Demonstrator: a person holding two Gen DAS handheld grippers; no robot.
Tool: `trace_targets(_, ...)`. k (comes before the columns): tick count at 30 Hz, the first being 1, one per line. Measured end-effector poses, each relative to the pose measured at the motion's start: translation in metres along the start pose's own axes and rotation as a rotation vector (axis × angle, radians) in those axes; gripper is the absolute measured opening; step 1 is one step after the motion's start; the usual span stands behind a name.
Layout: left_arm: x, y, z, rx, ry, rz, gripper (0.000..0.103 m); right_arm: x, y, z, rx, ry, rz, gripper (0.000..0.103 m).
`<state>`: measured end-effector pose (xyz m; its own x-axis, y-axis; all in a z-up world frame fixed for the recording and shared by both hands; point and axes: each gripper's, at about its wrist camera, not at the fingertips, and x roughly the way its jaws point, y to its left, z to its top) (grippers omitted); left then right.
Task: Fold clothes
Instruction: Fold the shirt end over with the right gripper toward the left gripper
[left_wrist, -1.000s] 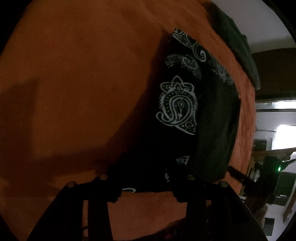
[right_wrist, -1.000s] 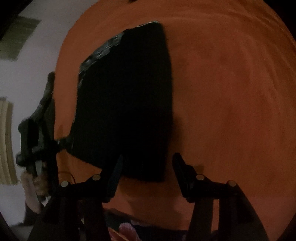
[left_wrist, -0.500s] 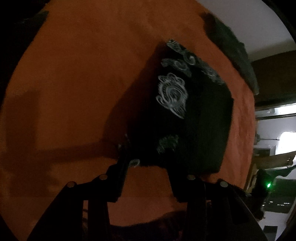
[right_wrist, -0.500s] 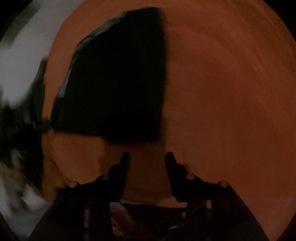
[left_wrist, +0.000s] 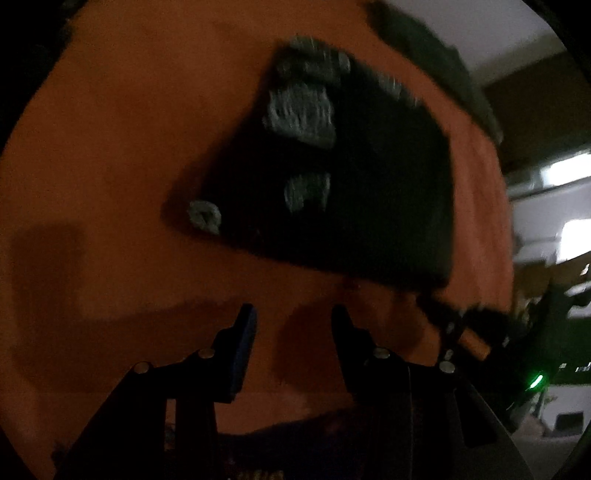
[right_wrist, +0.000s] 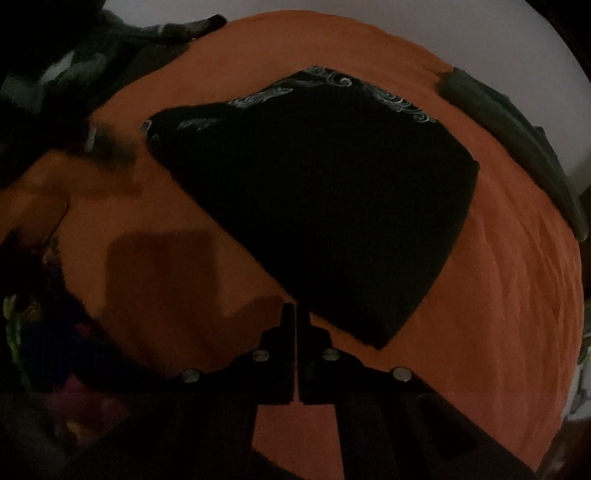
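Note:
A folded black garment with a white paisley print (left_wrist: 332, 184) lies flat on the orange bedspread (left_wrist: 129, 166). It also shows in the right wrist view (right_wrist: 317, 206), mostly plain black with print along its far edge. My left gripper (left_wrist: 291, 317) is open and empty, held above the bedspread short of the garment's near edge. My right gripper (right_wrist: 295, 314) is shut with nothing between its fingers, at the garment's near corner. The left view is motion-blurred.
A dark grey-green garment (right_wrist: 517, 136) lies along the bed's far right edge; it also shows in the left wrist view (left_wrist: 436, 59). More dark clothes (right_wrist: 92, 62) are heaped at the far left. A patterned cloth (right_wrist: 44, 332) lies at the near left. The other gripper (left_wrist: 517, 350) shows at the right.
Both grippers have let go of the garment and pulled back from it. The right gripper has closed from open to shut and swung round. The garment now lies flat and folded.

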<state>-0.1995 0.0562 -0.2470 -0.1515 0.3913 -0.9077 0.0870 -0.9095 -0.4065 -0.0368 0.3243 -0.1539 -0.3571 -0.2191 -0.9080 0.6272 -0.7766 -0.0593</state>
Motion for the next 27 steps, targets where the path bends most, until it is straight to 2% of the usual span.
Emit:
trace_targets(5, 0.01, -0.002, 0.008, -0.017, 0.015, -0.057, 0.043, 0.019, -0.024, 0.009, 0.171, 0.014, 0.094, 0.0)
trace_targets(9, 0.013, -0.004, 0.013, -0.024, 0.023, -0.078, 0.043, 0.03, -0.035, 0.018, 0.218, 0.005, 0.109, 0.0)
trace_targets(12, 0.02, -0.006, 0.016, -0.006, 0.029, -0.066, 0.043, 0.042, -0.038, 0.023, 0.24, 0.014, 0.116, 0.0)
trace_targets(14, 0.021, -0.002, 0.016, -0.009, 0.035, -0.061, 0.043, 0.046, -0.039, 0.023, 0.24, 0.024, 0.119, 0.0)
trace_targets(18, 0.018, 0.008, 0.017, -0.04, 0.03, -0.057, 0.043, 0.025, -0.034, 0.02, 0.195, 0.007, 0.092, 0.0)
trace_targets(19, 0.013, 0.012, 0.017, -0.051, 0.023, -0.058, 0.043, 0.026, -0.033, 0.019, 0.189, 0.026, 0.084, 0.0)
trace_targets(22, 0.013, 0.019, 0.02, -0.077, 0.016, -0.05, 0.043, 0.043, -0.032, 0.029, 0.161, 0.066, 0.063, 0.0)
trace_targets(26, 0.013, 0.026, 0.02, -0.111, 0.026, -0.055, 0.043, 0.054, -0.018, 0.045, 0.048, 0.058, 0.02, 0.0)
trace_targets(27, 0.013, 0.026, 0.02, -0.109, 0.025, -0.05, 0.043, 0.052, -0.015, 0.048, 0.035, 0.049, 0.037, 0.0)
